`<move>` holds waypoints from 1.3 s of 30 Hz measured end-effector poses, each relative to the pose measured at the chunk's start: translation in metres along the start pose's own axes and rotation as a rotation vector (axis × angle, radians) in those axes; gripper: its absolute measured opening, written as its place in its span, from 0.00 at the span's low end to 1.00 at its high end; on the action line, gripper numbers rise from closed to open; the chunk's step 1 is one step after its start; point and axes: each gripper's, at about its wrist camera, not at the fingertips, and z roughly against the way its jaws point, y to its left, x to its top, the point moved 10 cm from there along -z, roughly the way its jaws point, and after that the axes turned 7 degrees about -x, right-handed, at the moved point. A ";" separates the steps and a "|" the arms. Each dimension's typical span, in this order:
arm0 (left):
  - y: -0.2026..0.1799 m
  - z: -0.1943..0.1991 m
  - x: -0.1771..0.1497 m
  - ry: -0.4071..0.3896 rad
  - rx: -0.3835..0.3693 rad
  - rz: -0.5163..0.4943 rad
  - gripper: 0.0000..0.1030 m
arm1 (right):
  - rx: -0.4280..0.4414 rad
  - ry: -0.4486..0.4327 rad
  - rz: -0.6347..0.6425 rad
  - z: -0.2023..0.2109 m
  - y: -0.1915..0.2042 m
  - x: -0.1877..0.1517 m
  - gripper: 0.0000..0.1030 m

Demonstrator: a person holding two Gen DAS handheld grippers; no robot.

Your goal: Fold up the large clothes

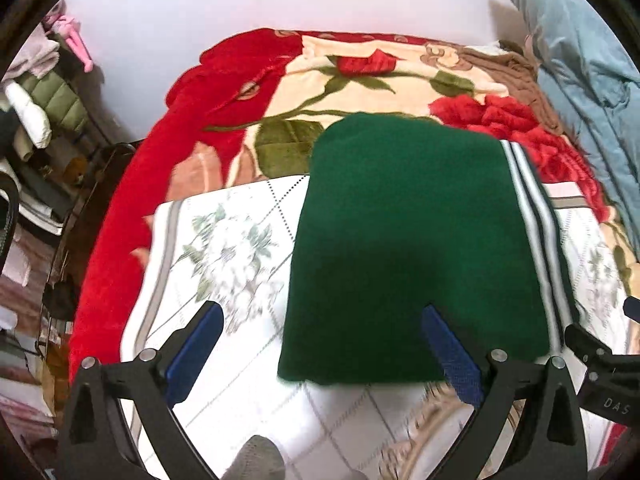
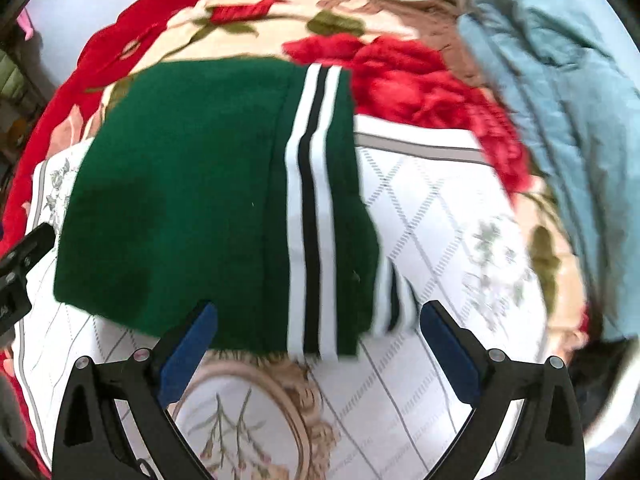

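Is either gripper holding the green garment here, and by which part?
Nothing held. Left gripper and right gripper are both open above the folded garment.

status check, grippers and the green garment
Left gripper open, empty. Right gripper open, empty. Green garment folded flat on white quilt. Nothing in the way.

Green garment (image 2: 180,184): matt knit-looking cloth, dense, slightly fuzzy; white and black stripes (image 2: 312,216) smoother.
Floral blanket (image 1: 224,92): thick plush cloth, deep pile, slight sheen on red.
White quilted sheet (image 1: 224,240): thin, flat printed cloth, matt.
Blue coat (image 1: 580,64): smooth cloth.
Left gripper (image 1: 324,344): matt black plastic-looking arms, shiny metal rivets; pads (image 1: 456,364) blue, finely textured.
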 end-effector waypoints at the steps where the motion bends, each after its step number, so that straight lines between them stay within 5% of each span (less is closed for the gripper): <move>1: -0.002 0.009 -0.001 -0.003 0.001 -0.003 0.98 | -0.009 -0.013 -0.017 0.019 -0.002 -0.007 0.99; 5: -0.009 0.073 -0.007 -0.030 -0.018 -0.010 0.98 | -0.039 -0.046 -0.067 0.078 -0.025 -0.024 0.99; 22: -0.035 0.374 -0.035 -0.171 -0.097 -0.004 0.98 | -0.089 -0.262 -0.157 0.443 -0.108 -0.125 0.99; 30: -0.032 0.452 -0.042 -0.253 -0.068 -0.022 0.98 | -0.086 -0.356 -0.173 0.552 -0.130 -0.157 0.99; 39: -0.030 0.497 -0.054 -0.284 -0.070 -0.007 0.98 | -0.069 -0.410 -0.173 0.617 -0.137 -0.181 0.99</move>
